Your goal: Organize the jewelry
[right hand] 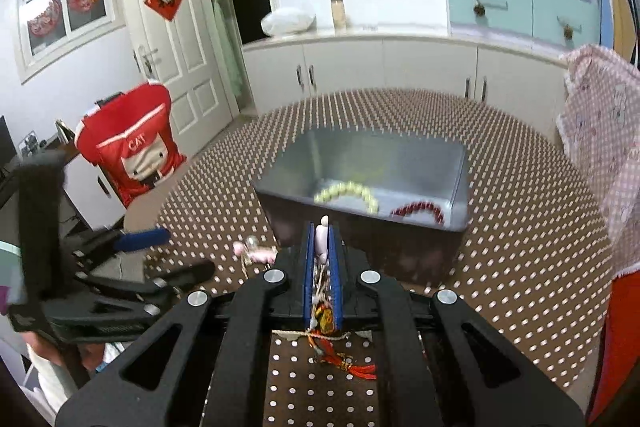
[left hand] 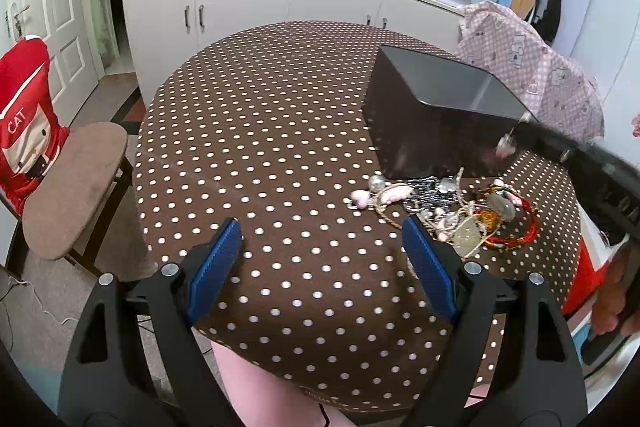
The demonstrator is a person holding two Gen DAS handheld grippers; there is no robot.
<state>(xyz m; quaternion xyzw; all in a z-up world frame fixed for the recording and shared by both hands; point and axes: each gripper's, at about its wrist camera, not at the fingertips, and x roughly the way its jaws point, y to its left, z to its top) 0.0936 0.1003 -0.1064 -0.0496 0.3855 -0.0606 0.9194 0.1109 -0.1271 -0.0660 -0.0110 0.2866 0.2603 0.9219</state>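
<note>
A dark open box (left hand: 436,115) stands on the dotted table toward the right. A tangle of jewelry (left hand: 460,211) lies in front of it, with pink beads, clear stones and red cords. My left gripper (left hand: 323,223) hovers open over bare cloth just left of the pile, with nothing between its blue pads. My right gripper (right hand: 321,232) is shut on a corded piece with pink beads (right hand: 322,239); its red tassel hangs below the jaws. It is raised just short of the box's (right hand: 360,167) near wall. Inside lie a green bead bracelet (right hand: 348,193) and a red bead bracelet (right hand: 418,211).
The round table (left hand: 260,131) has a brown polka-dot cloth. A chair with a red CAT cover (left hand: 24,123) stands at its left. A pink checked cloth (left hand: 532,59) drapes over something behind the box. White cabinets (left hand: 280,7) run along the far wall.
</note>
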